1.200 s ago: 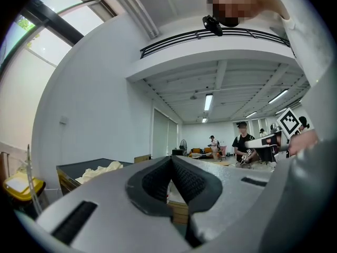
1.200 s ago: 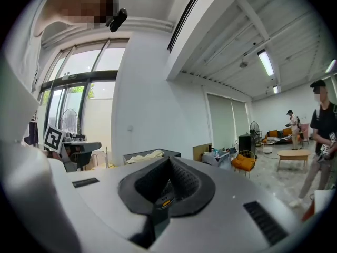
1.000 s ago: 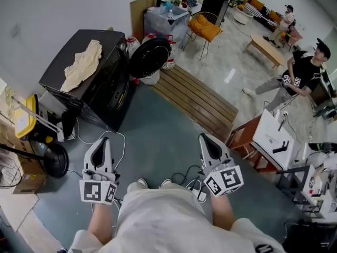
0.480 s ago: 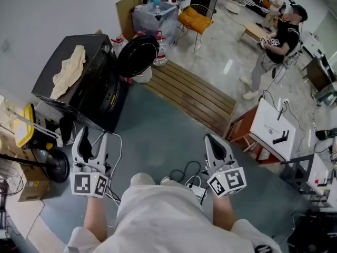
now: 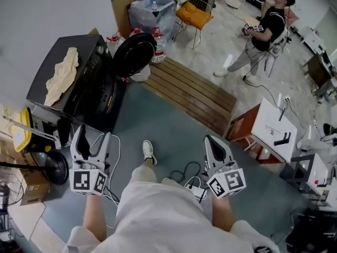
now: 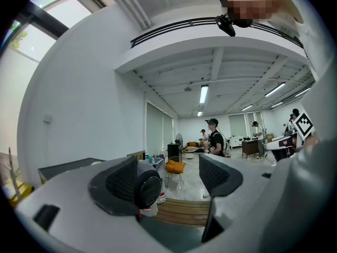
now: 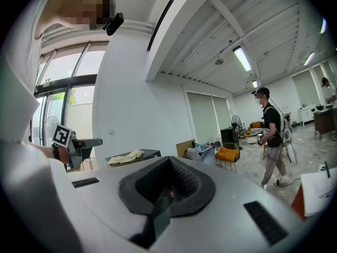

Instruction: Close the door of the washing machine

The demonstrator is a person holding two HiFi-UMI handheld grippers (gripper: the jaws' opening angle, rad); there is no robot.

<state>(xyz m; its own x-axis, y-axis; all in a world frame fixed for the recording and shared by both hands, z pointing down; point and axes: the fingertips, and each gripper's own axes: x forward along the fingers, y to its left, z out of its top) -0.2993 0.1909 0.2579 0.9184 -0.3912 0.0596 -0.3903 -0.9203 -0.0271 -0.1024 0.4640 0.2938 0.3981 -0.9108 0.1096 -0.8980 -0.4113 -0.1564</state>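
Observation:
The black washing machine (image 5: 79, 83) stands at the upper left of the head view with a pale cloth (image 5: 61, 75) on its top. Its round dark door (image 5: 135, 54) hangs swung wide open to the right. My left gripper (image 5: 93, 133) is low, well short of the machine's front, and its jaws are opening with nothing between them. In the left gripper view the door (image 6: 150, 190) shows far off past the left jaw of the gripper (image 6: 171, 178). My right gripper (image 5: 209, 140) is shut and empty over the grey floor, also seen shut in its own view (image 7: 168, 186).
A slatted wooden platform (image 5: 192, 94) lies right of the door. Cables (image 5: 184, 173) trail on the floor by my foot (image 5: 149, 152). A white desk (image 5: 274, 128) is at the right, a fan (image 5: 52, 165) and yellow item (image 5: 21, 133) at the left. A person (image 5: 260, 33) stands far back.
The left gripper's jaws went from shut to wide apart. Both grippers shifted left and nearer the machine, a foot stepped forward, and the person in the background walked left.

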